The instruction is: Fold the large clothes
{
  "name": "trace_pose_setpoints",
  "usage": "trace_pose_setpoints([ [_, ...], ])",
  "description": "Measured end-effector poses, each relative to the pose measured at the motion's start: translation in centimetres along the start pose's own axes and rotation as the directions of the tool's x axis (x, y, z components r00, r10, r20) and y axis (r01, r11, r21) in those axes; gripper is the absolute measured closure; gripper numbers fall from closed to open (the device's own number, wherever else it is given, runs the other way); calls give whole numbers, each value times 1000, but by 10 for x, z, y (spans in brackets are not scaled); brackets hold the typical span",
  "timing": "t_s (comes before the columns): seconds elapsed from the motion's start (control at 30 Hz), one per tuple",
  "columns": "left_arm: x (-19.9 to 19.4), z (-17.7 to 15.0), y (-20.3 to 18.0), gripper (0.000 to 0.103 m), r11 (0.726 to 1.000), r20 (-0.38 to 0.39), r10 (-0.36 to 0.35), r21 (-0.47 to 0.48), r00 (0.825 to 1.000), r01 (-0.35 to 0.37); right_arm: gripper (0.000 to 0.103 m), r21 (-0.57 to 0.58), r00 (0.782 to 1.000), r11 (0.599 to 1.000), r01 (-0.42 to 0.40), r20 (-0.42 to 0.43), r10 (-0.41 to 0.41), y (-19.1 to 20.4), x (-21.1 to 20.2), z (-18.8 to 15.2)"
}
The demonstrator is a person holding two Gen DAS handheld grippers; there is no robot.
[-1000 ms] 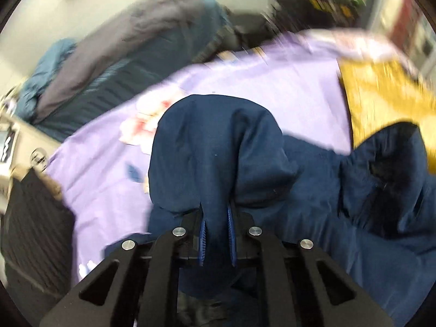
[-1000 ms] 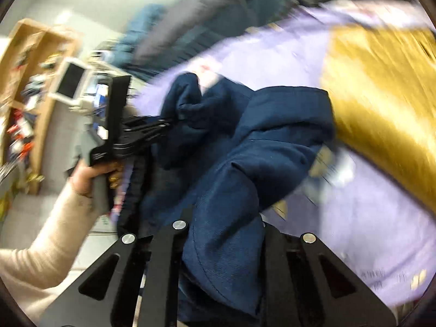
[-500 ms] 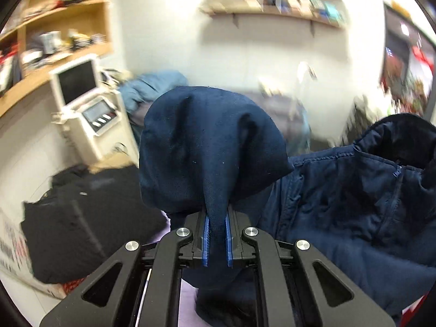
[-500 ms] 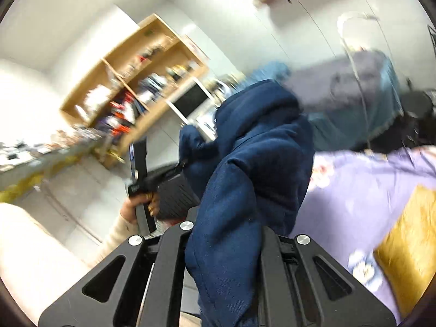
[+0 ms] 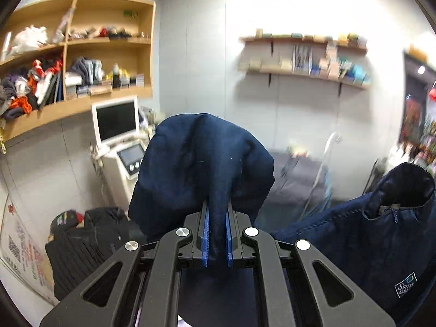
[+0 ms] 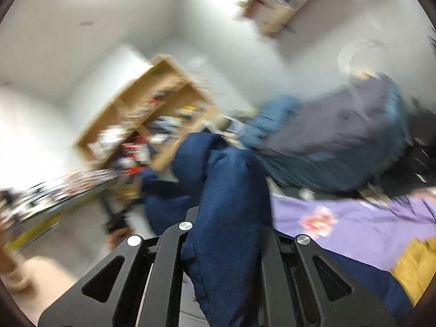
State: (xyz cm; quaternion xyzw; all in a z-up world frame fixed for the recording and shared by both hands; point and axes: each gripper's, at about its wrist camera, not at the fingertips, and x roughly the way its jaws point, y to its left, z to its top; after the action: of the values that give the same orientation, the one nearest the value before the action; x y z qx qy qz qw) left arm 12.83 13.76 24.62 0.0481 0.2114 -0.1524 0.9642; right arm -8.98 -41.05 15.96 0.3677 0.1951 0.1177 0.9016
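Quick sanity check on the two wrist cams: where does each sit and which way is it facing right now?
Left wrist: sits on the left gripper, looking nearly level at a wall with wooden shelves and a monitor; its fingers pinch the navy jacket.
Right wrist: sits on the right gripper, tilted and blurred, looking across the purple bedsheet toward the shelves; jacket fabric fills its fingers; a cream sleeve shows lower left.
Shared: the navy jacket and the wooden shelves.
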Motion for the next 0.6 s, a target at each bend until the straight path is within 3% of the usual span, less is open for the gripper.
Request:
trace_pose_setpoints([
  [0.03, 33, -12, -9, 85, 1000, -52, 22, 23, 998, -21, 88, 30, 991, 990, 135, -13, -135, -25, 19, -3],
  [0.07, 57, -22, -11, 72, 999, -77, 34, 24, 996, -33, 80, 49, 979, 978, 205, -30, -204, -42, 32, -5],
  [0.1, 83, -37, -15, 57, 999, -105, 33, 10, 994, -32, 62, 89, 952, 948, 304, -57, -300, -67, 49, -12],
  [0.13, 109, -54, -21, 20, 1000, -144, 24, -6, 989, -26, 49, 100, 926, 921, 377, -68, -372, -78, 58, -17],
  [0.17, 129, -69, -26, 13, 999, -173, 36, -6, 984, -37, 33, 105, 886, 880, 464, -62, -459, -91, 67, -27],
  [0.2, 147, -84, -32, 14, 999, -208, 37, -10, 977, -40, 29, 115, 873, 865, 488, -44, -486, -101, 71, -35],
  [0.27, 185, -125, -42, 13, 999, -354, -2, -42, 935, -14, 28, 144, 834, 821, 552, -82, -546, -122, 79, -61],
  [0.37, 208, -175, -59, 13, 1000, -475, -14, -5, 880, 13, 27, 200, 834, 811, 549, -187, -518, -140, 84, -108],
  [0.47, 212, -224, -66, 13, 999, -551, 14, 43, 834, 11, 27, 207, 819, 804, 557, -293, -493, -143, 83, -151],
  [0.6, 207, -274, -43, 13, 998, -634, 53, 63, 772, -17, 27, 210, 765, 759, 616, -391, -512, -156, 70, -206],
])
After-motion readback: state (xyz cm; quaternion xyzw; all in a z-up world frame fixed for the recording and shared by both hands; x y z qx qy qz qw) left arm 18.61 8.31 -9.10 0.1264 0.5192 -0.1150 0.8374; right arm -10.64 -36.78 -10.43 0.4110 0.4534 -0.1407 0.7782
